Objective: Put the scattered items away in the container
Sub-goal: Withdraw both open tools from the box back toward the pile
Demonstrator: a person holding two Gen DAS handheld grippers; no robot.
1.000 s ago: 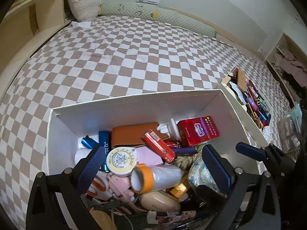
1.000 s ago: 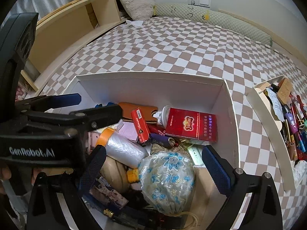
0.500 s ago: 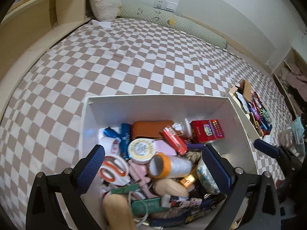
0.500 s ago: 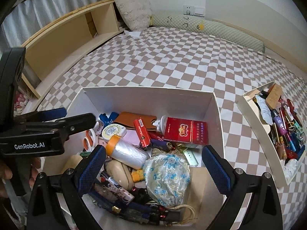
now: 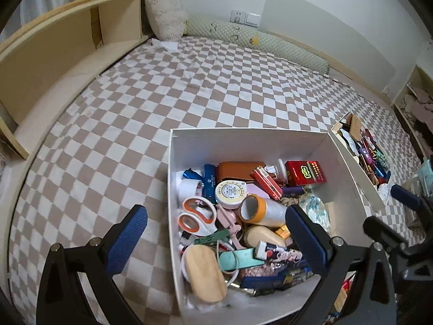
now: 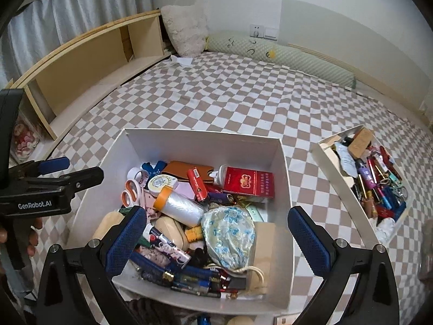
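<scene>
- Left wrist view: the left gripper hangs with jaws wide apart and empty above the near-left wall of the white box, which sits on the checkered bed; bare bedding lies to its left. The orange-handled scissors have handles toward the far wall; the blades are buried.
- Right wrist view: the right gripper spreads empty jaws over the box's near half. The floral pouch lies on top of the pile. The second tray stands well apart, its contents too jumbled to sort.

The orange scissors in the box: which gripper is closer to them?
Left. The left gripper is open right around the scissors at the box's left side. The right gripper, also open, sits further right, over the floral pouch.
</scene>
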